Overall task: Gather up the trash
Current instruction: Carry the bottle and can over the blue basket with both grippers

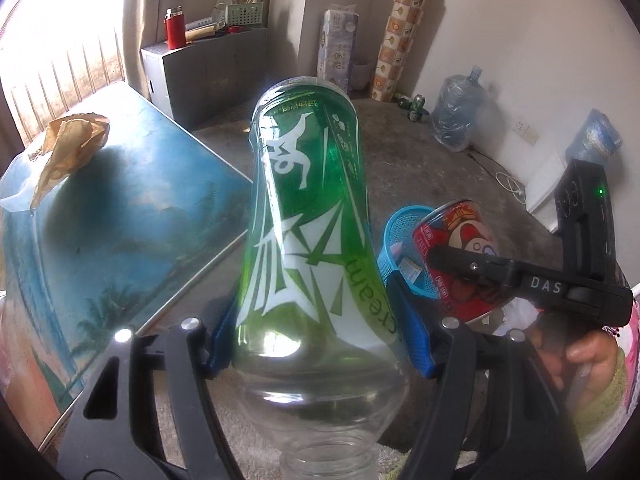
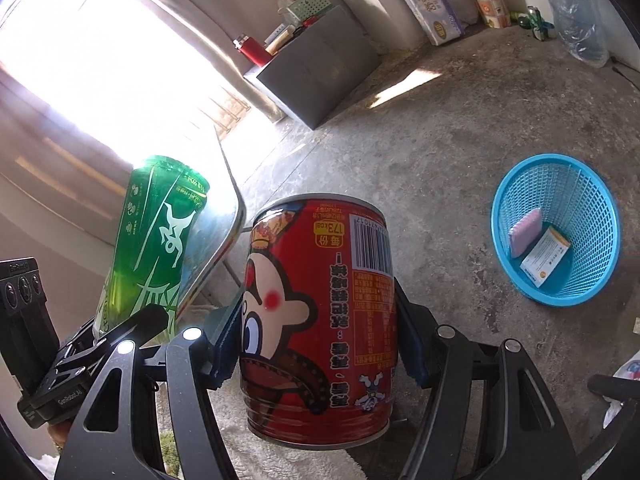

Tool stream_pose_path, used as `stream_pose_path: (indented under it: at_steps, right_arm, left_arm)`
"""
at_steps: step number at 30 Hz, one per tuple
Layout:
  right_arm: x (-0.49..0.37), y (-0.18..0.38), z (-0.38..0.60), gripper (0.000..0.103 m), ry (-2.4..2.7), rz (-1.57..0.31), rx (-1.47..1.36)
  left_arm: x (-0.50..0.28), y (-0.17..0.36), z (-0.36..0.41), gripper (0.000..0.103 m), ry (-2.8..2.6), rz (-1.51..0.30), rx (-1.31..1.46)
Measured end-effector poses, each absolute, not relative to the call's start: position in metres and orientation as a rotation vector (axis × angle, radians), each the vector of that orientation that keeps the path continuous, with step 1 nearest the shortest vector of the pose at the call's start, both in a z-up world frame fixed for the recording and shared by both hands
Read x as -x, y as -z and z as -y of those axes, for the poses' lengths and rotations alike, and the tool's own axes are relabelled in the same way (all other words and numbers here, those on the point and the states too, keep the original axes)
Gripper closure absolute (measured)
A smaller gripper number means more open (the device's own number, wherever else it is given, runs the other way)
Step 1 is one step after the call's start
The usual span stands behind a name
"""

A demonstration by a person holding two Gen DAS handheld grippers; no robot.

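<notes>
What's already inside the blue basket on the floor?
In the blue basket, the right wrist view shows a pink-purple pad leaning on the wall and a white printed packet beside it. The near wall hides part of the bottom.

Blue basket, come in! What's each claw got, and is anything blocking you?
Left gripper shut on green bottle. Right gripper shut on red can. Blue basket on floor, holds two items. Path looks clear.
</notes>
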State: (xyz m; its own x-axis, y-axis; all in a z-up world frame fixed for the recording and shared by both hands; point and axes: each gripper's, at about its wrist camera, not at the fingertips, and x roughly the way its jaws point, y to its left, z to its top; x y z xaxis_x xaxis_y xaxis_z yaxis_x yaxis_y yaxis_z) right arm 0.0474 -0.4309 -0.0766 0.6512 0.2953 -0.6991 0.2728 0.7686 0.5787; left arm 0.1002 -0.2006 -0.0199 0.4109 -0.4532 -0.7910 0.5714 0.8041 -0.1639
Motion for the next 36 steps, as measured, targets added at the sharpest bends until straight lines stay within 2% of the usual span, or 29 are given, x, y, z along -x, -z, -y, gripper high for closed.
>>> stream_pose_path:
  at_steps: [6, 11, 23, 28, 36]
  right_arm:
    - [-0.019, 0.088, 0.489, 0.039, 0.145, -0.859, -0.772]
    - [0.002, 0.105, 0.535, 0.039, 0.274, -0.849, -0.818]
    - [0.02, 0.178, 0.601, 0.039, 0.373, -0.894, -1.042]
    - [0.001, 0.216, 0.638, 0.039, 0.434, -0.945, -1.108]
    - [-0.024, 0.259, 0.665, 0.039, 0.453, -1.013, -1.122]
  left_arm:
    - [-0.111, 0.044, 0.246, 0.039, 0.756, -1.025, -0.178]
    - [-0.118, 0.072, 0.288, 0.039, 0.87, -1.16, -0.191]
    - [-0.121, 0.148, 0.414, 0.038, 1.05, -1.434, -0.223]
    - [-0.131, 0.183, 0.471, 0.038, 1.008, -1.454, -0.311]
    - [-0.152, 0.217, 0.52, 0.038, 0.918, -1.511, -0.255]
